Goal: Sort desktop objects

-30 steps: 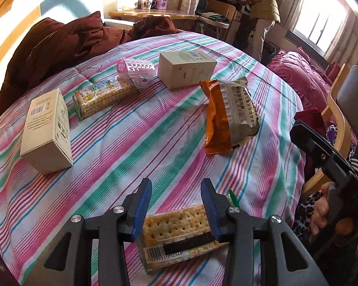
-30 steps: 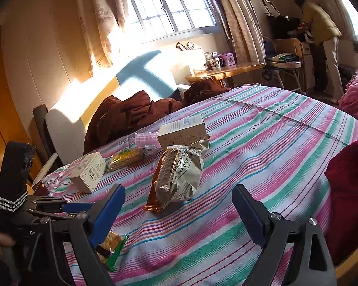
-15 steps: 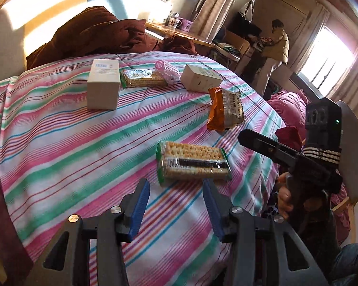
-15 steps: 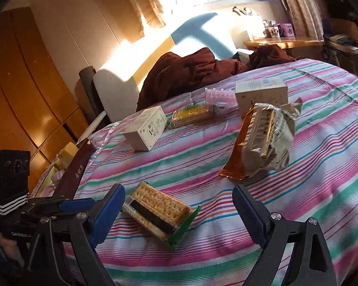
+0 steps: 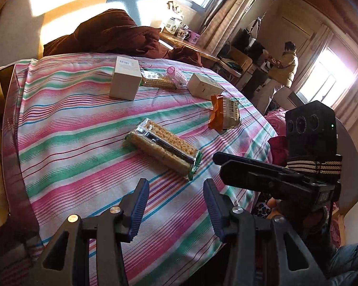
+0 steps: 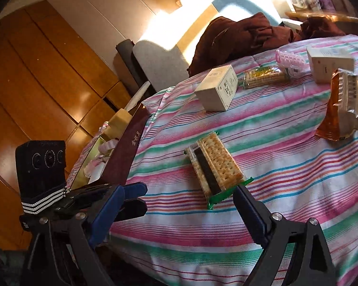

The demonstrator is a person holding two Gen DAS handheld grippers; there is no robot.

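Observation:
A cracker pack (image 5: 163, 149) (image 6: 216, 165) in clear wrap with green ends lies on the striped tablecloth, ahead of both grippers. My left gripper (image 5: 175, 206) is open and empty, a short way back from the pack. My right gripper (image 6: 179, 211) is open wide and empty, its right finger close to the pack's green end. Farther off lie a white box (image 5: 125, 81) (image 6: 217, 91), a second cracker pack (image 5: 157, 79) (image 6: 262, 77), a pink blister pack (image 5: 177, 76) (image 6: 290, 63), another white box (image 5: 204, 87) (image 6: 328, 63) and an orange snack bag (image 5: 224, 114) (image 6: 343, 109).
A dark red open box (image 6: 121, 159) holding several items sits at the table's left edge. A brown quilt (image 5: 112, 35) is heaped behind the table. A chair (image 5: 350, 166) stands at the right. A person (image 5: 282, 71) stands far off by the window.
Both grippers have pulled back from the cracker pack and swung left; the left one, which straddled the pack a second ago, now stands clear of it. The pack lies still on the cloth.

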